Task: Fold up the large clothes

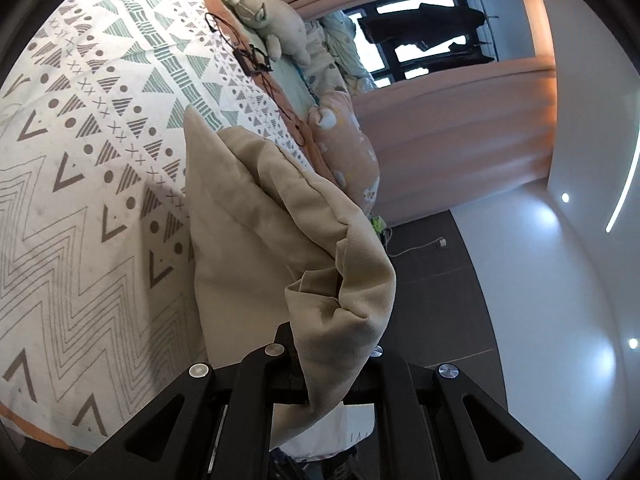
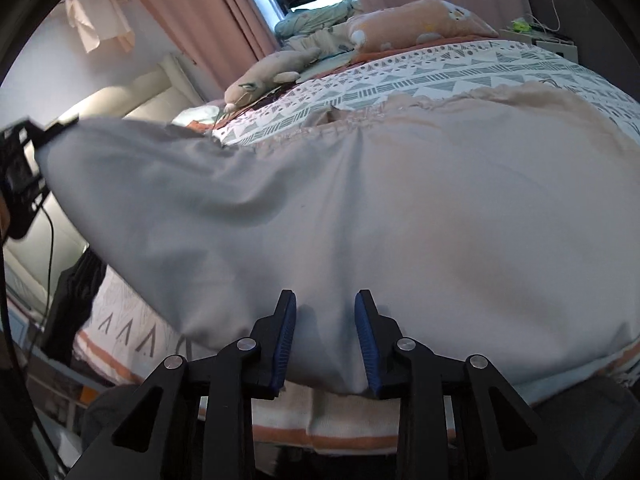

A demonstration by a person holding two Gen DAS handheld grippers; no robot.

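A beige garment (image 2: 400, 208) lies spread over a patterned bedspread (image 1: 80, 160) before pink curtains (image 1: 460, 120). The left tongs (image 1: 320, 344) clamp its lifted corner, fingertips buried; the right tongs (image 2: 326, 320) stand apart astride its near edge.

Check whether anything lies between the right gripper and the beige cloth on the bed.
Nothing visible does. The right gripper sits directly over the near edge of the large beige cloth, its blue pads apart with the fabric between them. The left gripper already pinches another corner, lifted above the patterned bedspread.
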